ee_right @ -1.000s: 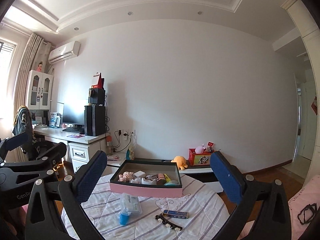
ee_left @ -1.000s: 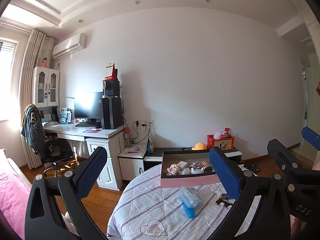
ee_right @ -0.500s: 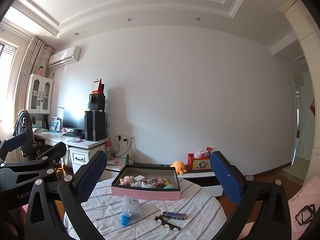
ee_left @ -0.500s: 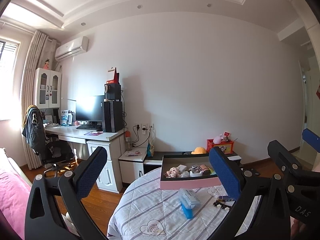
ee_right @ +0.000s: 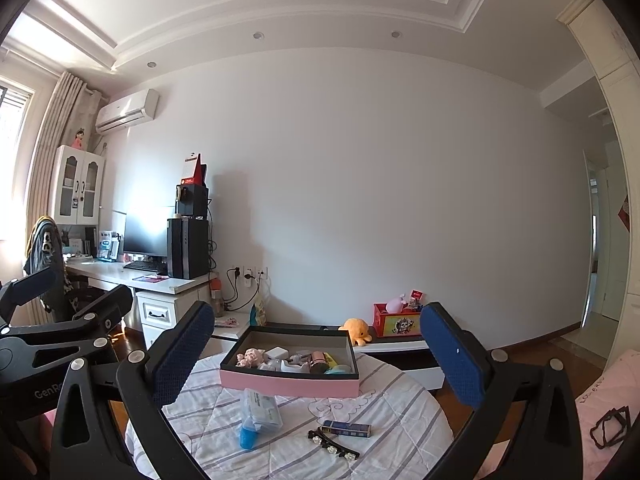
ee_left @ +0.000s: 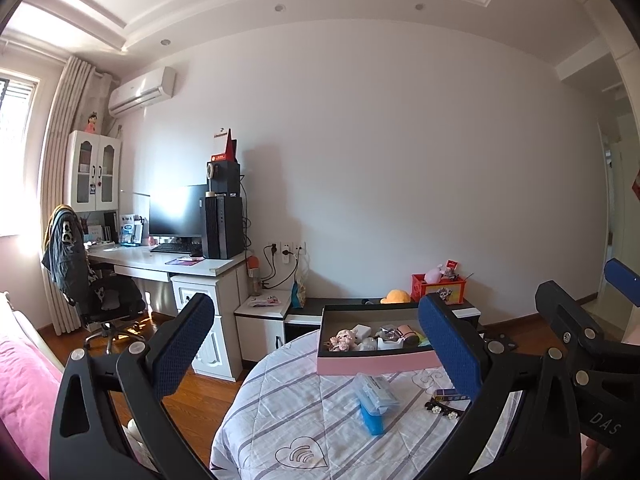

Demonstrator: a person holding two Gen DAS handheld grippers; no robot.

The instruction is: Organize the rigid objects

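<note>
Hovering wide open and empty above the worktop (ee_right: pixel 400 396), both claws (ee_left: pixel 312 344) (ee_right: pixel 316 350) faced the clip (ee_right: pixel 333 448), small box (ee_right: pixel 346 429) and pouch (ee_right: pixel 260 416) lying loose before the tray (ee_right: pixel 290 385), probably to collect them.

- My left gripper (ee_left: pixel 316 344) hangs above the near edge of the round table (ee_left: pixel 280 412), jaws spread wide, gripping nothing.
- My right gripper (ee_right: pixel 318 354) hangs beside it over the same table, jaws equally wide, nothing between them.
</note>
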